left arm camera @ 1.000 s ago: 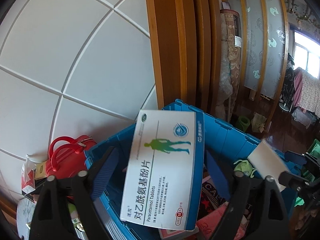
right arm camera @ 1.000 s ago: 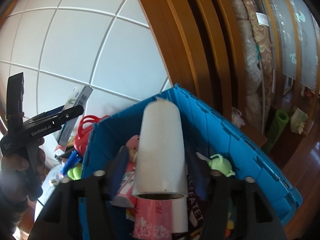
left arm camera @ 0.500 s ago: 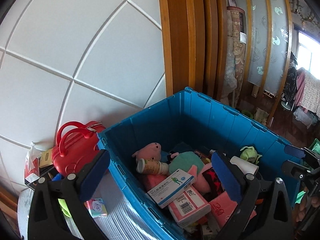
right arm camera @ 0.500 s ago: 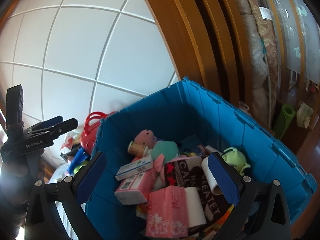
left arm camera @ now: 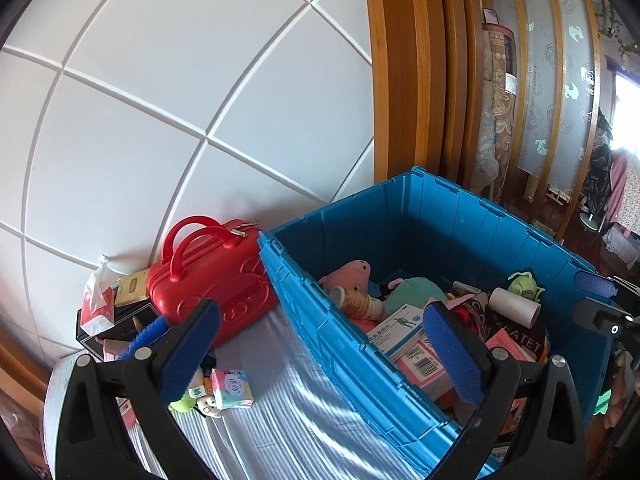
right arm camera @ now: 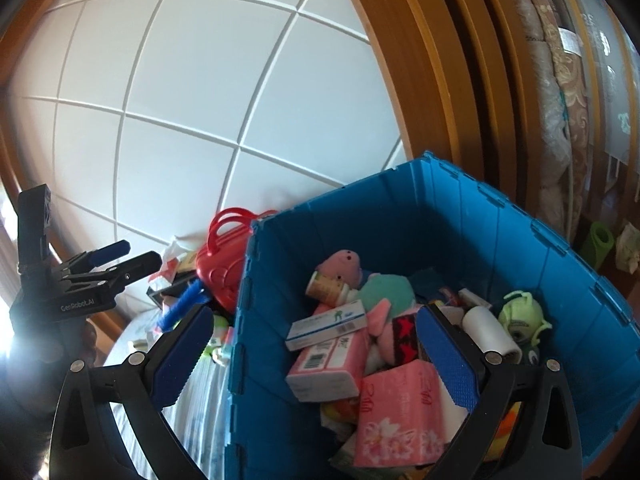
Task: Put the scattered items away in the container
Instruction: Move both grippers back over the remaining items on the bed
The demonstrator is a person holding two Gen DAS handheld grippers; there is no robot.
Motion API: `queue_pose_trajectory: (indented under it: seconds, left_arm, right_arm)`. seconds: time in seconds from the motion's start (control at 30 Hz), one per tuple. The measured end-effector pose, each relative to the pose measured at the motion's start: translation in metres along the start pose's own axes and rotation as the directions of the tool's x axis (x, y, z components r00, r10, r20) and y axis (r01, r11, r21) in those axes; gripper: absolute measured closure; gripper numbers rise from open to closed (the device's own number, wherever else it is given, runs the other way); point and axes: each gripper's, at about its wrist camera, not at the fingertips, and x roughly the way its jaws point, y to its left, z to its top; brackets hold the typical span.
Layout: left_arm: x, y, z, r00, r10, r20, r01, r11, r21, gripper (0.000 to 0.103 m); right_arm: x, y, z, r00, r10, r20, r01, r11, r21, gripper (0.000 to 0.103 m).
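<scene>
The blue crate (left arm camera: 448,216) (right arm camera: 472,208) holds several items: a white paracetamol box (left arm camera: 394,326) (right arm camera: 326,324), a white roll (left arm camera: 514,306) (right arm camera: 490,334), a pink plush (right arm camera: 340,262), a pink tissue pack (right arm camera: 396,412) and a green plush (right arm camera: 520,318). My left gripper (left arm camera: 320,360) is open and empty over the crate's left wall. My right gripper (right arm camera: 316,364) is open and empty above the crate. On the striped table (left arm camera: 280,432) left of the crate lie a small tissue pack (left arm camera: 232,388), a yellow-green toy (left arm camera: 188,400) and a blue item (left arm camera: 142,338).
A red handbag-shaped case (left arm camera: 208,276) (right arm camera: 218,260) stands against the white panelled wall, beside the crate. A red-white tissue packet (left arm camera: 96,304) and dark boxes lie left of it. Wooden door frames and rolled mats stand behind the crate.
The left gripper let go of the paracetamol box and the right let go of the white roll; both now lie in the crate. Both grippers opened and shifted left.
</scene>
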Motion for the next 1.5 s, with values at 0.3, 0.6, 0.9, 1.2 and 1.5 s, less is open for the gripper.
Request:
queue_pose_trajectory:
  seconds: [0.3,0.6,0.9,1.2,1.5]
  left_arm:
    - [-0.031,0.076,-0.04,0.999,0.032,-0.014,-0.033,0.998,-0.062,0.0]
    - [-0.069,0.157,-0.091,0.996,0.085,-0.034,-0.089,0.987,-0.138,0.0]
    - [-0.103,0.235,-0.158,0.984,0.157,-0.086,-0.172,0.96,-0.22,0.0]
    - [-0.124,0.307,-0.215,0.966,0.212,-0.147,-0.248,0.922,-0.297,0.0]
    - [-0.104,0.359,-0.262,0.947,0.239,-0.214,-0.3,0.898,-0.323,0.0]
  right_arm:
    - [0.015,0.075,-0.013,0.999,0.017,-0.029,-0.018,0.999,-0.05,0.0]
    - [0.032,0.16,-0.036,0.995,0.057,-0.078,-0.065,0.992,-0.109,0.0]
    - [0.059,0.235,-0.069,0.984,0.092,-0.155,-0.117,0.979,-0.165,0.0]
    - [0.089,0.293,-0.1,0.969,0.104,-0.222,-0.149,0.968,-0.2,0.0]
    - [0.14,0.317,-0.13,0.957,0.069,-0.283,-0.133,0.968,-0.215,0.0]
